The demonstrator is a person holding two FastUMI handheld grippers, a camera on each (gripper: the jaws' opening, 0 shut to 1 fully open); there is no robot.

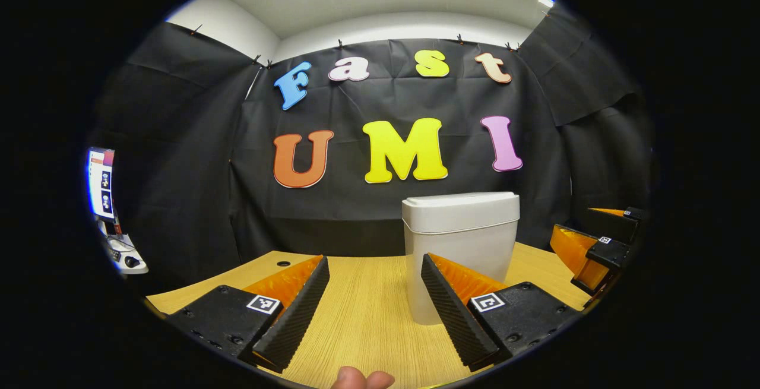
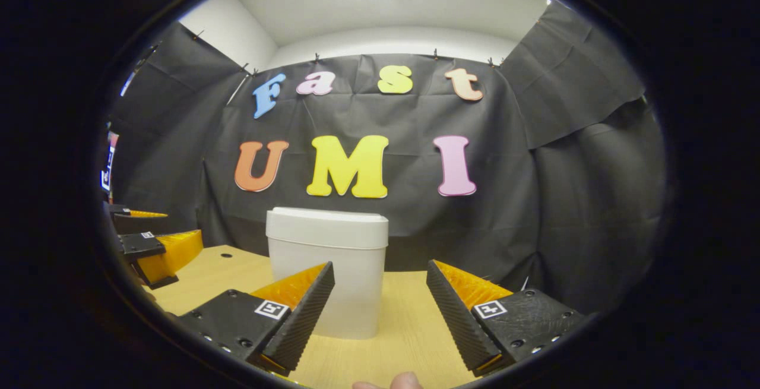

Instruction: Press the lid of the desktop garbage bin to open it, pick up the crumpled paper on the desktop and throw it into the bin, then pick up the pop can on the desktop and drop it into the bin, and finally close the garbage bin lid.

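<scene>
A white desktop garbage bin (image 1: pixel 460 246) stands on the wooden table (image 1: pixel 362 312), its lid (image 1: pixel 460 208) down. In the left gripper view my left gripper (image 1: pixel 375 261) is open, low over the table; the bin is just behind its right finger. The right gripper (image 1: pixel 594 246) shows far off at the right edge. In the right gripper view the bin (image 2: pixel 326 270) stands ahead and left, lid (image 2: pixel 328 227) down, behind the left finger of my open right gripper (image 2: pixel 380 269). The left gripper (image 2: pixel 155 246) appears at the left edge there.
Black cloth walls close the booth behind and beside the table. A screen on a stand (image 1: pixel 102 184) sits at the far left. A small round hole (image 1: pixel 284 263) marks the table's back left. A fingertip (image 1: pixel 362 379) shows at the bottom.
</scene>
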